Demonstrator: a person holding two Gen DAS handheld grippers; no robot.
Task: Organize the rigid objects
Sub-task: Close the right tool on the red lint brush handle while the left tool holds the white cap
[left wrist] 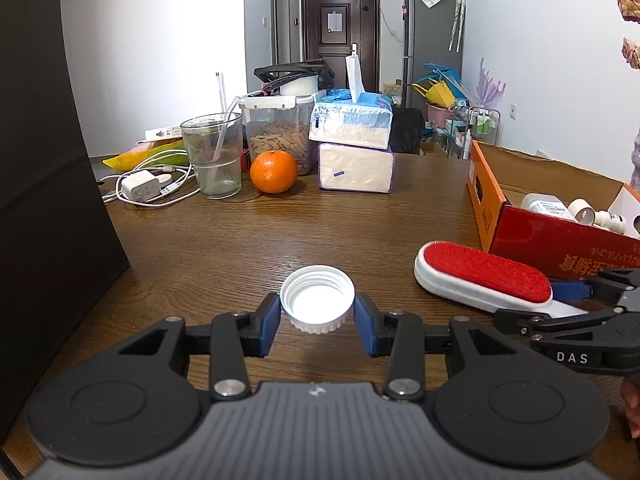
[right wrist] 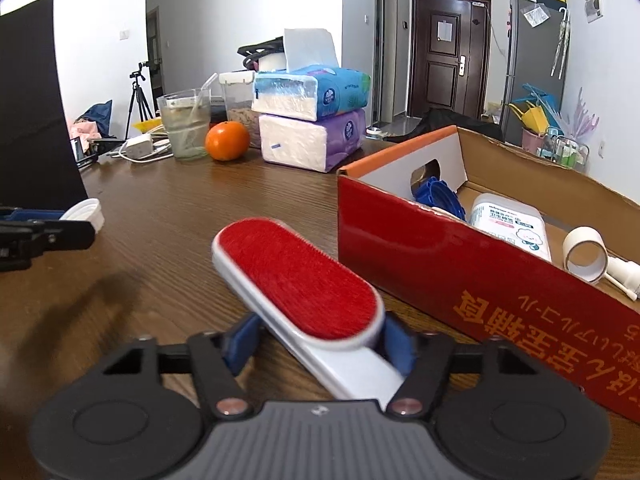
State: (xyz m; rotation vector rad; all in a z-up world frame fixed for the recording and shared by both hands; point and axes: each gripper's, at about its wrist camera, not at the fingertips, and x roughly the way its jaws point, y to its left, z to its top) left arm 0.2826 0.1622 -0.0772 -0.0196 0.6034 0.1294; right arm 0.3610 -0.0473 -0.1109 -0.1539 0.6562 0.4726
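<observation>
1. Two grips in hand. Left gripper (left wrist: 318,318) is clamped on the white cap (left wrist: 317,304), low over the table (left wrist: 224,248).
2. Right gripper (right wrist: 320,344) straddles the lint brush (right wrist: 296,284) neck; pad contact cannot be told. Judgement: seat both pads squarely before lifting.
3. Red box (right wrist: 440,264) lies at 2 o'clock; lift over its near wall.
</observation>
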